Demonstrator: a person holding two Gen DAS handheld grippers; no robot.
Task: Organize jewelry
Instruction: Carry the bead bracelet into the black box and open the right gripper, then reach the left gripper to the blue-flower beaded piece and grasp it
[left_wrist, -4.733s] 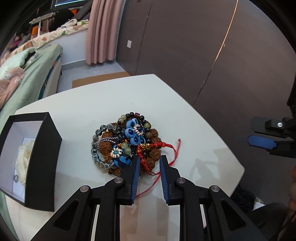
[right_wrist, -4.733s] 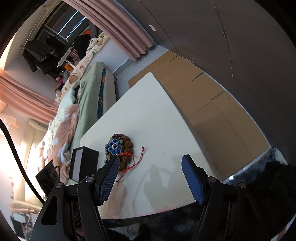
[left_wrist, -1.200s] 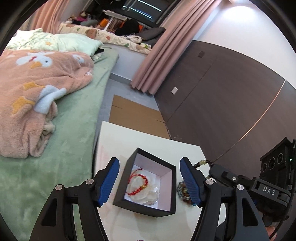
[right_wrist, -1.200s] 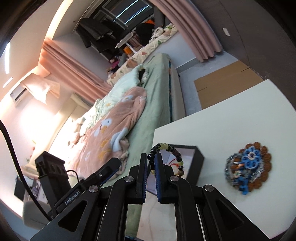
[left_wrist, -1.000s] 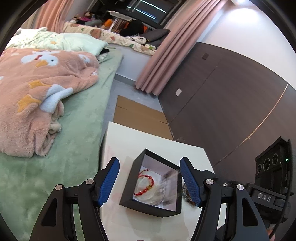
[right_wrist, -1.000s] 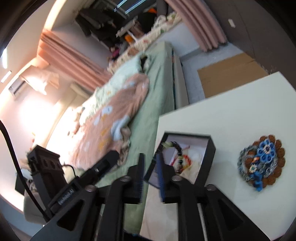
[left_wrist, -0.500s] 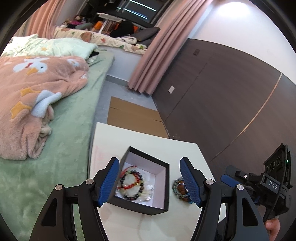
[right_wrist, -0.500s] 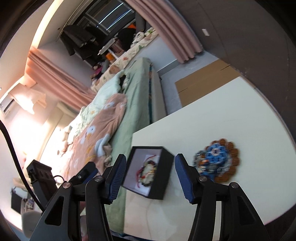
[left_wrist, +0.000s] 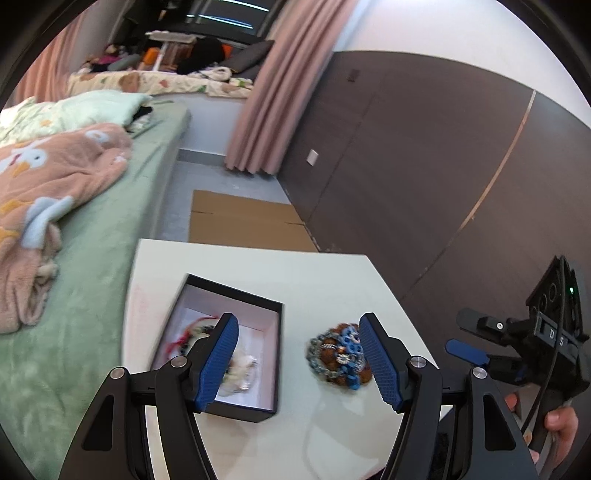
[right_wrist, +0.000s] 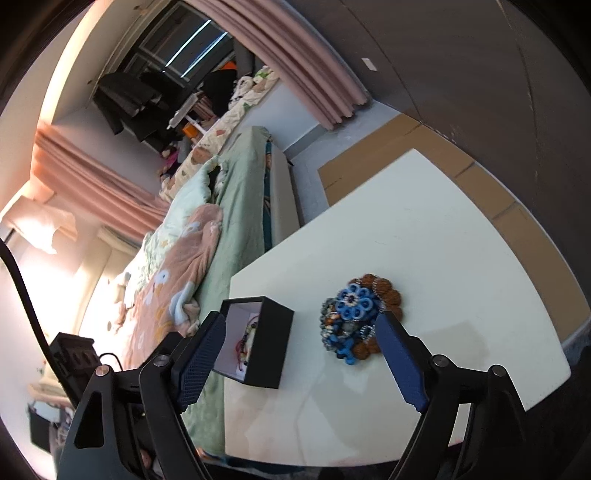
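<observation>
Jewelry pile (right_wrist: 360, 319): blue rings, brown beads; tangled

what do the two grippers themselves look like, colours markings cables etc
Both are black plastic frames with silver screws at the joints. The left gripper has two fingers faced with blue pads in a fine grid texture; the right gripper matches. In the left wrist view the right unit carries a black camera box with white lettering, a small green light and a black cable, held by a bare hand.

A home bedroom, green-sheeted bed (left_wrist: 122, 206) heaped with a peach duck-print fleece blanket (left_wrist: 48, 184), pink floor-length curtains (left_wrist: 273, 96), dark wood-panelled wall (left_wrist: 424, 155), small white table (right_wrist: 424, 266) alongside the bed
</observation>
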